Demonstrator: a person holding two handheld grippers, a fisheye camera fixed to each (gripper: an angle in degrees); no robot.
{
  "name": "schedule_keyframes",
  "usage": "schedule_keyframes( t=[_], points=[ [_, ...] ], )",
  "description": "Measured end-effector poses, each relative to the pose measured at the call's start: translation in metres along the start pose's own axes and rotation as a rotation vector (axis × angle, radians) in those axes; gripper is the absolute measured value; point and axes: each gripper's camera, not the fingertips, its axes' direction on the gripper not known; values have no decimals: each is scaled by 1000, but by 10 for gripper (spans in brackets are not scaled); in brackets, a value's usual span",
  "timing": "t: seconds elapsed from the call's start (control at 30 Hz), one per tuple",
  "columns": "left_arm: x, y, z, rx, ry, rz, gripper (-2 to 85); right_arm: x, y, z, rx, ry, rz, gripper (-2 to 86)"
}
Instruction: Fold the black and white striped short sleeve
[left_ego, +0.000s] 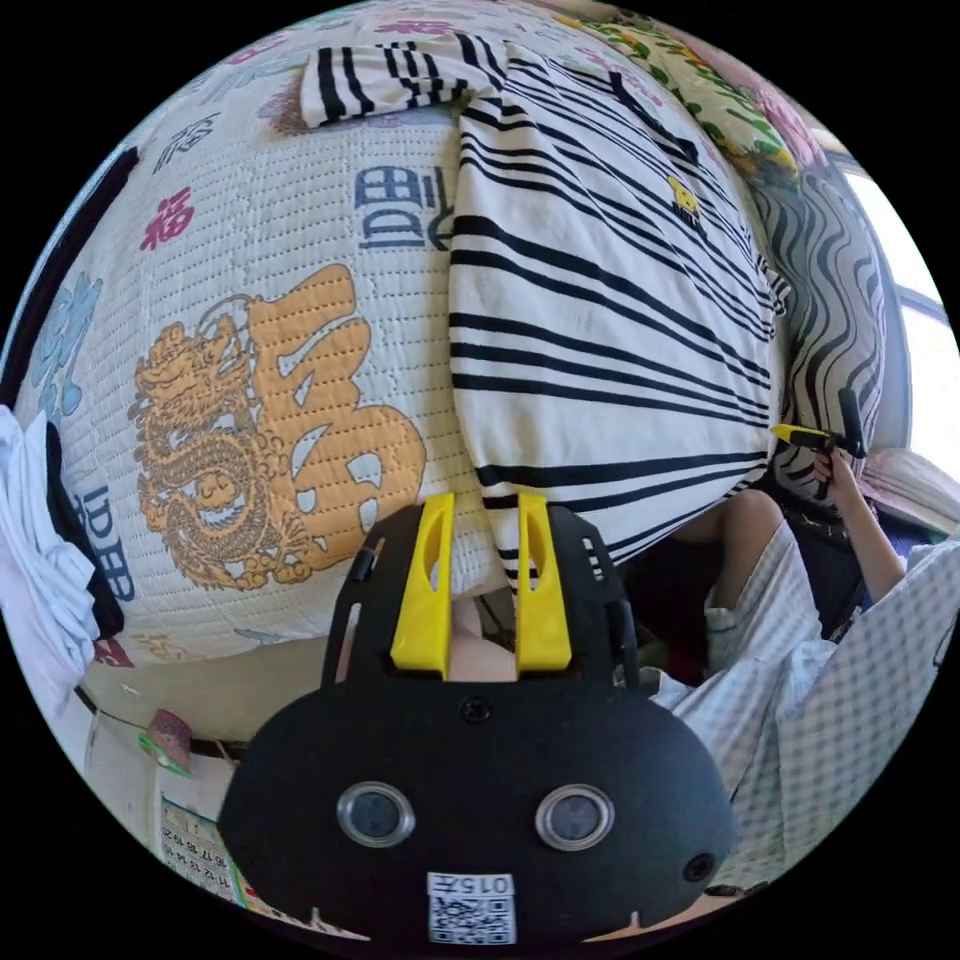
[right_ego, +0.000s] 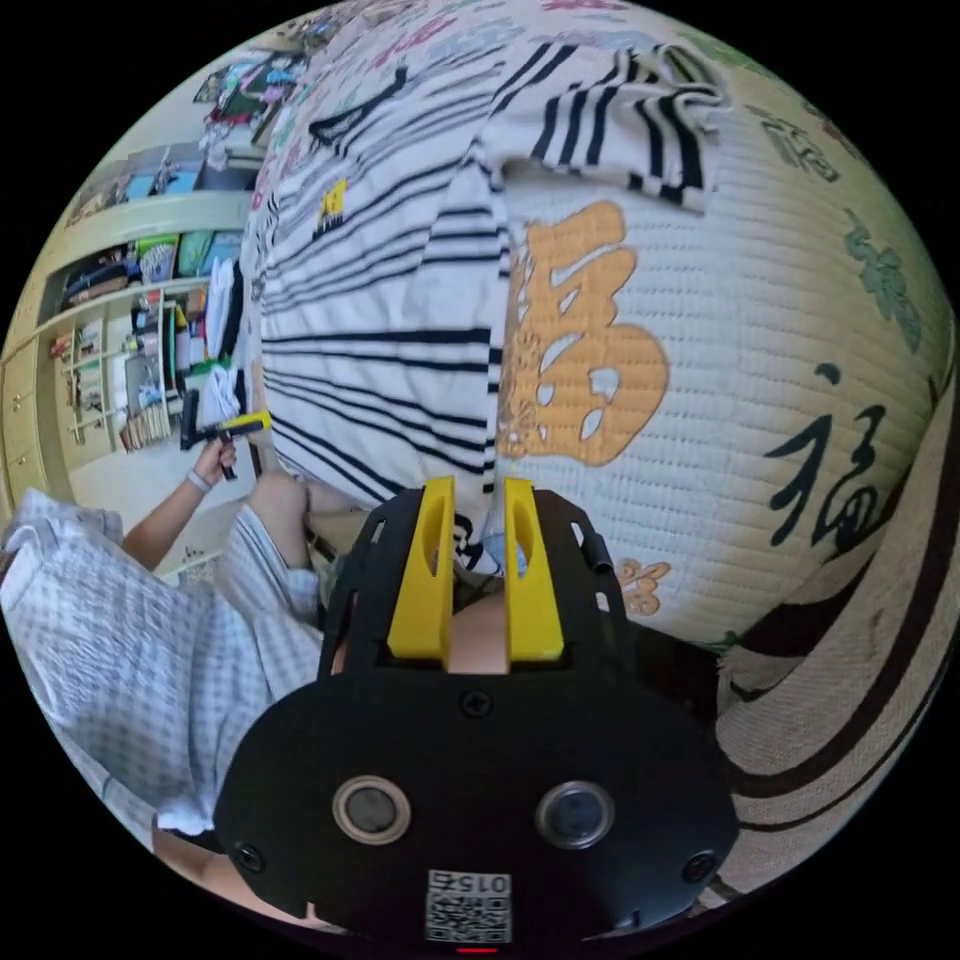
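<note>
Lying flat on the quilted bed cover, the striped shirt spreads beyond both claws. The left gripper reaches its hem corner, yellow jaws slightly parted; whether they pinch cloth is hard to tell. Likewise the right gripper at the opposite corner, its tips hiding the hem.

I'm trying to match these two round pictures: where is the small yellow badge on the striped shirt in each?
Left gripper view: the yellow badge sits upper right, on the striped shirt.
Right gripper view: the badge sits upper left, on the same shirt.
Shared landmark: the big orange character on the quilt, beside the shirt's edge.
</note>
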Motion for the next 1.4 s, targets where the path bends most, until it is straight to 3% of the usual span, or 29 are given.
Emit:
schedule_keyframes(
  t=[0.1, 0.2, 0.43, 0.6, 0.67, 0.73, 0.97, 1.1, 1.23, 1.4],
  points=[
    [11, 15, 1, 33, -56, 40, 91, -17, 14, 24, -67, 50, -48, 93],
    [6, 37, -1, 88, -30, 65, 95, -24, 28, 23, 27, 86, -49, 89],
    [-12, 120, 11, 116, 184, 72, 148, -37, 84, 12, 107, -92, -3, 110],
    [-1, 149, 54, 98, 76, 54, 109, -58, 81, 25, 100, -14, 10, 107],
    [3, 157, 61, 87, -2, 14, 48, -59, 78, 23, 99, 13, 85, 75],
    [8, 165, 73, 55, 64, 53, 4, -63, 83, 18, 96, 20, 102, 50],
    [20, 238, 85, 34, -126, 128, -8, -83, 133, -16, 189, -14, 66, 2],
    [3, 265, 94, 55, -100, 100, -6, -85, 144, -27, 198, -25, 67, 2],
    [7, 284, 85, 179, -31, 94, 15, -94, 152, -42, 208, 8, 32, 13],
    [74, 262, 61, 323, -8, 230, 59, -104, 181, -103, 427, 96, -12, 25]
  ],
)
